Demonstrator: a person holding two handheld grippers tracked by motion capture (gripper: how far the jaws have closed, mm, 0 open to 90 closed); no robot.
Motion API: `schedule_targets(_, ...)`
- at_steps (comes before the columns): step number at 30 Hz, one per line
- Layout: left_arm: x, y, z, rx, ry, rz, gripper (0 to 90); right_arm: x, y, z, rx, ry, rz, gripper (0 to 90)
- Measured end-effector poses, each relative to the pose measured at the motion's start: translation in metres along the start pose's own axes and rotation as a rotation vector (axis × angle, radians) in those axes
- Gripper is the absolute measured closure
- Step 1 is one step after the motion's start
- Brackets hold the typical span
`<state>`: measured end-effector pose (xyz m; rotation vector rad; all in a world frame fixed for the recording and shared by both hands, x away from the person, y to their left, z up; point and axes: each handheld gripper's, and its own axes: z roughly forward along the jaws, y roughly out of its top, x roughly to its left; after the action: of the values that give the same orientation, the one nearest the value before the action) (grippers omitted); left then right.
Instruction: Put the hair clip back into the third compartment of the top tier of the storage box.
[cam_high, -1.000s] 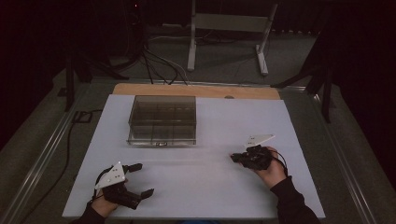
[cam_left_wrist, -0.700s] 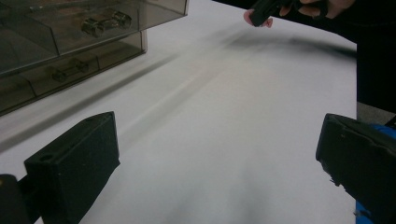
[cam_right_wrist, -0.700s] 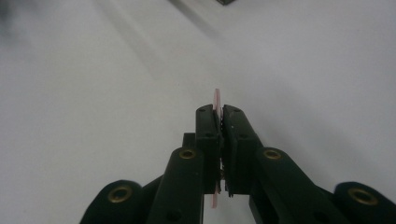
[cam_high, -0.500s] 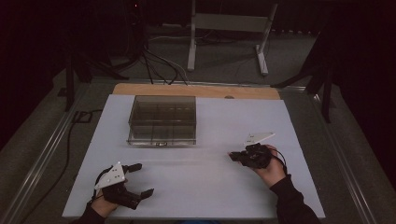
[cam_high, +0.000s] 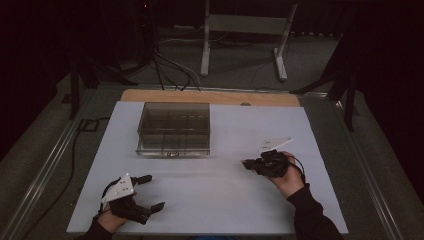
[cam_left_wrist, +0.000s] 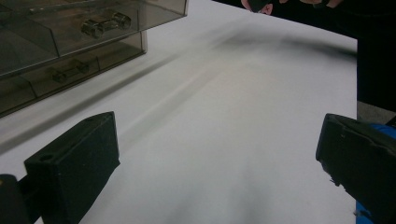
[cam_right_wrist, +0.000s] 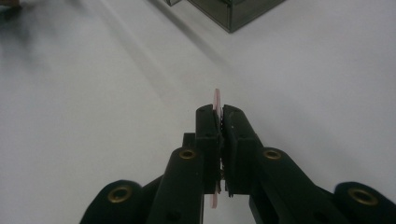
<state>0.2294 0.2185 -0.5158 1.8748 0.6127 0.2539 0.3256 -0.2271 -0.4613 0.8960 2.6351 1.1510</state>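
A clear, smoky plastic compartment box (cam_high: 174, 129) stands on the white board (cam_high: 225, 200), towards its far left. In the left gripper view the box (cam_left_wrist: 70, 28) holds small metal parts (cam_left_wrist: 105, 23) in some compartments. My left gripper (cam_high: 154, 192) rests at the near left of the board, open, with nothing between its fingers (cam_left_wrist: 74, 163). My right gripper (cam_high: 246, 163) hovers at the right of the board, pointing left. It (cam_right_wrist: 221, 112) is shut on a thin pink flat piece (cam_right_wrist: 216, 100), seen edge-on, sticking out past the tips.
A wooden strip (cam_high: 210, 96) runs along the board's far edge. Metal rails (cam_high: 55, 150) flank the table. Beyond it are cables (cam_high: 165, 60) and a stand's legs (cam_high: 240, 45) on the floor. The person's right hand (cam_left_wrist: 261, 4) shows at the top of the left gripper view.
The right gripper has crept slightly to the left with the pink piece still in it. The left gripper has stayed put and open.
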Motion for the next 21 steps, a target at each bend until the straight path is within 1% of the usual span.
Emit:
schedule_targets(2,0.000,0.000,0.000,0.003,0.002,0.006,0.5,0.001,0.003,0.000,-0.003,0.005,0.000,85.3)
schedule_targets(9,-0.001,0.000,0.000,0.004,0.001,0.007,0.5,0.003,0.013,-0.002,-0.017,0.004,-0.012,85.3)
schedule_targets(10,0.000,0.000,0.000,0.001,0.002,0.003,0.5,0.003,0.017,-0.003,-0.022,0.001,-0.022,85.3)
schedule_targets(13,-0.001,0.000,0.000,0.005,0.003,0.005,0.5,0.003,0.021,-0.003,-0.029,0.003,-0.018,85.3)
schedule_targets(16,0.000,0.000,0.000,-0.001,0.001,0.001,0.5,0.004,0.030,-0.005,-0.041,-0.001,-0.037,85.3)
schedule_targets(17,0.000,0.000,0.000,-0.001,0.001,0.001,0.5,0.004,0.030,-0.005,-0.041,-0.001,-0.037,85.3)
schedule_targets(18,-0.001,0.000,0.000,0.002,0.003,0.004,0.5,0.005,0.035,-0.006,-0.043,-0.004,-0.044,85.3)
schedule_targets(19,-0.001,0.000,0.000,0.002,0.003,0.004,0.5,0.005,0.035,-0.006,-0.043,-0.004,-0.044,85.3)
schedule_targets(20,0.000,0.000,0.000,0.002,0.001,0.005,0.5,0.006,0.041,-0.007,-0.048,-0.003,-0.055,85.3)
schedule_targets(21,0.000,0.000,0.000,0.002,0.001,0.005,0.5,0.006,0.041,-0.007,-0.048,-0.003,-0.055,85.3)
